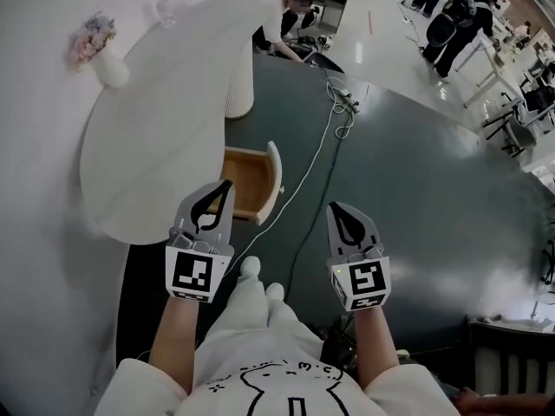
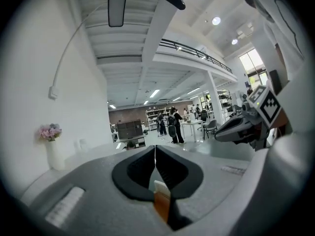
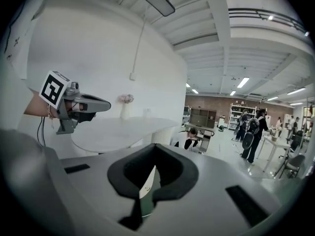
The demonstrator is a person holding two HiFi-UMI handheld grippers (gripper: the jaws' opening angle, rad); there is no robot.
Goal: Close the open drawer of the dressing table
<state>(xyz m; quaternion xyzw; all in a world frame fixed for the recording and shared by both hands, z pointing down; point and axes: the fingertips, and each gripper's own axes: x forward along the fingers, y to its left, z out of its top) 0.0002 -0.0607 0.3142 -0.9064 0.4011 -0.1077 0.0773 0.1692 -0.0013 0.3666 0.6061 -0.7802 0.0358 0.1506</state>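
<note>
The white oval dressing table (image 1: 165, 137) stands at the left in the head view. Its wooden drawer (image 1: 248, 180) is pulled out to the right, with its white front panel (image 1: 276, 176) standing on edge. My left gripper (image 1: 227, 184) hovers over the drawer's near side, jaws shut on nothing. My right gripper (image 1: 333, 206) hangs over the dark floor to the right of the drawer, also shut and empty. Through the left gripper (image 2: 155, 154) I glimpse a strip of the drawer (image 2: 160, 200). The right gripper (image 3: 155, 155) points toward the table (image 3: 123, 132).
A vase of flowers (image 1: 94, 48) stands at the table's far left, and a ribbed pedestal (image 1: 239, 85) holds the top up. Cables (image 1: 323, 150) run across the dark floor past the drawer. A person (image 1: 286, 14) crouches beyond the table; others stand at the far right.
</note>
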